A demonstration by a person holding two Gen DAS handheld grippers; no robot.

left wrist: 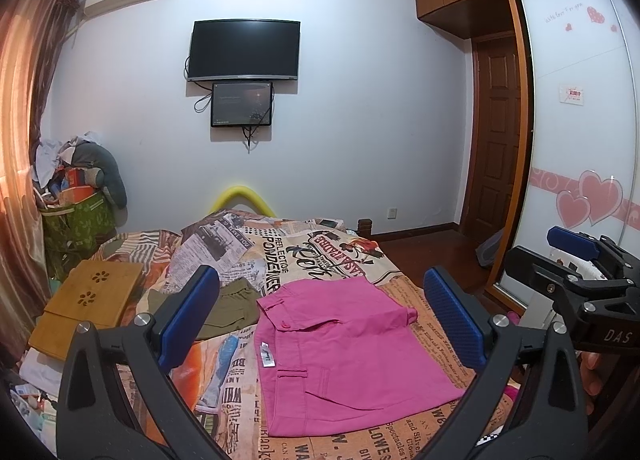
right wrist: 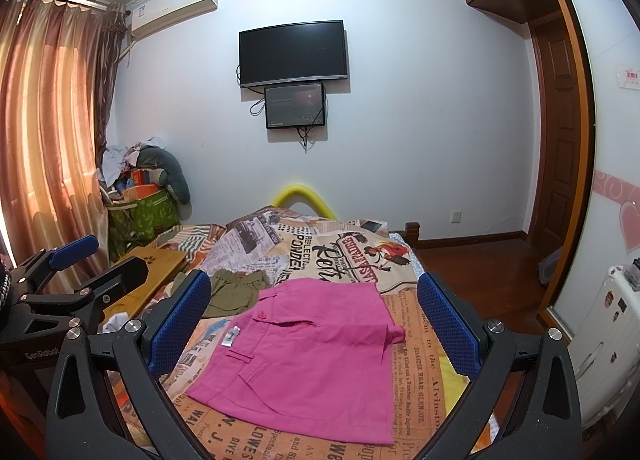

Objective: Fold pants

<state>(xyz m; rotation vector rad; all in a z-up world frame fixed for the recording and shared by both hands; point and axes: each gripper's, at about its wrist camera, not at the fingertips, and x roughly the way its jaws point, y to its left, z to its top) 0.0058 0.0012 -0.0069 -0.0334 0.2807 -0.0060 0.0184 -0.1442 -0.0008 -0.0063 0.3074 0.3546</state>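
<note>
Pink shorts (left wrist: pixel 344 344) lie flat, already folded over, on bed (left wrist: pixel 404 428). Left tongs (left wrist: pixel 326 324) and right tongs (right wrist: pixel 314 324) both wide, empty, hovering above. Grip hem corners evenly, fold toward waistband.

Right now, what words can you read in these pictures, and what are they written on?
"DAS": right gripper body, seen from the left wrist.
"GenRobot": left gripper body, seen from the right wrist.
"LOWES": bedspread print, near edge.
"DISASTER NEAR GLEN": bedspread, right side.
Upside-down bedspread headlines: not clearly readable.
Pink pants tag: too small.
Wardrobe door script and card: blurred.
</note>
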